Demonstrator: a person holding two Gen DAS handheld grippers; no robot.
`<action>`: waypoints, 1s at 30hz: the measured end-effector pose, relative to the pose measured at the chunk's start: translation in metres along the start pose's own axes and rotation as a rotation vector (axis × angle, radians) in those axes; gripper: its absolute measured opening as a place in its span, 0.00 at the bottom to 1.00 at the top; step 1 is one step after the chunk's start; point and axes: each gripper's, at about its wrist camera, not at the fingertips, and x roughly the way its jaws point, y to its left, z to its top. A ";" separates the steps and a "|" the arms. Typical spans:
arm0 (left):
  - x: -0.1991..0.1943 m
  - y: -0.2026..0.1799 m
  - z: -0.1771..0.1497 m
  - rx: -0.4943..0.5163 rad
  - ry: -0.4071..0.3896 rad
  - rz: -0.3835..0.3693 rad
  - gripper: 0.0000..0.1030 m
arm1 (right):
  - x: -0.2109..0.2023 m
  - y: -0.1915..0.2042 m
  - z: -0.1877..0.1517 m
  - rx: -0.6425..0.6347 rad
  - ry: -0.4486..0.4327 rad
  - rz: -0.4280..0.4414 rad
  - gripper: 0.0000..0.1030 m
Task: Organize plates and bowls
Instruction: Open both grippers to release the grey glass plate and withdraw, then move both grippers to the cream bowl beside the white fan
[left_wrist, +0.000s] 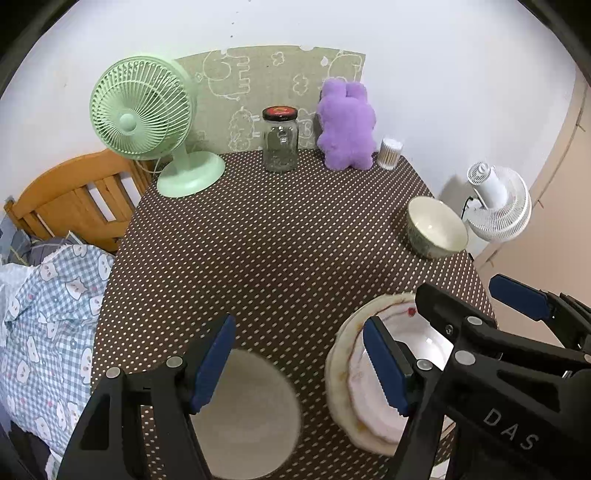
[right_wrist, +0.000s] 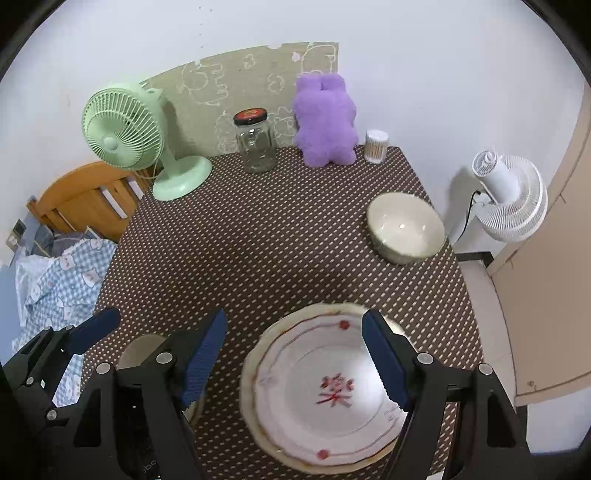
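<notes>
A white plate with red flower marks (right_wrist: 325, 391) lies stacked on a larger cream plate (right_wrist: 251, 384) at the table's near right; the stack also shows in the left wrist view (left_wrist: 354, 373). My right gripper (right_wrist: 295, 358) is open and empty, hovering over this stack. A plain white bowl or plate (left_wrist: 251, 410) lies at the near left, below my left gripper (left_wrist: 299, 365), which is open and empty. A cream bowl (right_wrist: 406, 225) stands upright at the right edge of the table, also in the left wrist view (left_wrist: 437, 227).
At the back of the dotted brown tablecloth (right_wrist: 258, 240) stand a green fan (right_wrist: 125, 136), a glass jar (right_wrist: 256, 140), a purple plush toy (right_wrist: 325, 118) and a cotton-swab pot (right_wrist: 376, 146). A white fan (right_wrist: 513, 195) stands off the right edge; bedding (left_wrist: 48, 314) lies left.
</notes>
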 end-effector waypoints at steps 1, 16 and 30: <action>0.002 -0.006 0.003 -0.009 -0.005 0.008 0.71 | 0.000 -0.005 0.003 -0.004 -0.003 -0.001 0.76; 0.037 -0.076 0.044 -0.014 -0.010 0.077 0.71 | 0.030 -0.086 0.043 0.005 -0.022 0.049 0.76; 0.096 -0.137 0.080 -0.031 -0.004 0.122 0.70 | 0.077 -0.154 0.077 -0.003 -0.025 0.072 0.76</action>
